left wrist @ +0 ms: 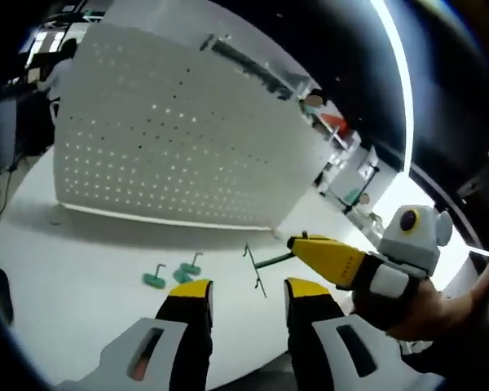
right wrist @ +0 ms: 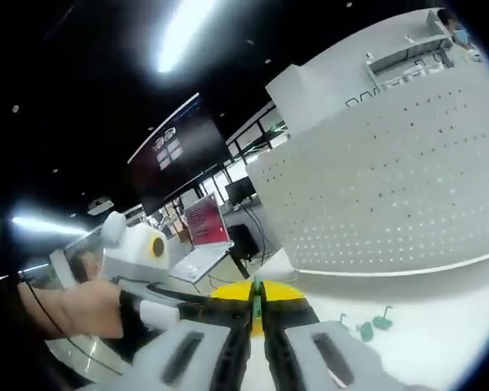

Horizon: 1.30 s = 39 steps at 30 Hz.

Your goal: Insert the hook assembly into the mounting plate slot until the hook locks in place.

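Right gripper: its two yellow-tipped jaws come up from the bottom and are squeezed together on a thin green hook rod.
Left gripper: it comes in from the left, with a person's hand holding it. It is too dark to tell how its jaws stand.
Pegboard: a big white board full of small holes, standing up on the right.
Table: white, under the board.
Green hooks: a few small green pieces lying on the table near the bottom of the board.
Laptop: open, with a red screen, far back on the left.
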{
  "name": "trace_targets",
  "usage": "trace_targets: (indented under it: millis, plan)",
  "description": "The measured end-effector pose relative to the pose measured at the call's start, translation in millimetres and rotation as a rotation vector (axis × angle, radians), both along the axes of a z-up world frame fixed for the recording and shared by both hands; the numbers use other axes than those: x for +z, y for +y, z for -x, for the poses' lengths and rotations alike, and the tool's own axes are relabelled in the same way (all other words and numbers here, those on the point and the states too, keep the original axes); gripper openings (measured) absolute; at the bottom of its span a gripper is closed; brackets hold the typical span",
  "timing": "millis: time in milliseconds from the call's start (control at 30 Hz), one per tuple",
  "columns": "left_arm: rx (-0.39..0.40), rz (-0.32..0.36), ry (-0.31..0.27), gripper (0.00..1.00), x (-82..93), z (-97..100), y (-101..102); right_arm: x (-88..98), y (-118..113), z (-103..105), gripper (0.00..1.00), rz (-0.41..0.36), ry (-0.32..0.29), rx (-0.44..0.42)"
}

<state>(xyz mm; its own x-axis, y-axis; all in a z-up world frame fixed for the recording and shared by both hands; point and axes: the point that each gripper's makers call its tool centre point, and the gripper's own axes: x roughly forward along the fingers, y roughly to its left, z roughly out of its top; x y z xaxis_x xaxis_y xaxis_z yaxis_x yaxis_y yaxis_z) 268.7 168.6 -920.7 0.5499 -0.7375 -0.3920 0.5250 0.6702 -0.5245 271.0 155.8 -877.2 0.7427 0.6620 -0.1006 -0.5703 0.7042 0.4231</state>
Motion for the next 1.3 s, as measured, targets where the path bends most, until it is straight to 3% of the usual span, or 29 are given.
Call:
trace_targets:
  millis: [133, 267, 500, 733, 967, 1300]
  plan:
    - [-0.009, -0.013, -0.019, 0.27, 2.5, -0.5, -1.2, 2.2, -0.9, 0.1, 0.0, -0.002, -0.006, -0.018]
    - [-0.017, 0.032, -0.008, 0.15, 6.7, 1.3, -5.1, 4.2, 0.1, 0.9, 0.0, -0.006, -0.013, -0.022]
    - [-0.024, 0.062, 0.006, 0.06, 8.1, 3.5, -7.9, 10.2, 0.7, 2.3, 0.0, -0.001, -0.042, -0.03]
    - [-0.007, 0.148, 0.02, 0.05, 13.7, 1.4, -5.6, 15.0, 1.1, 3.5, 0.0, 0.0, -0.06, -0.026]
    - [0.009, 0.179, 0.015, 0.03, 18.0, 0.9, -5.2, 19.2, 2.6, 7.1, 0.0, 0.01, -0.083, -0.025]
    - [-0.002, 0.127, -0.056, 0.01, 24.9, 1.4, -7.6, 22.3, -1.7, 10.0, 0.01, -0.002, -0.07, -0.031]
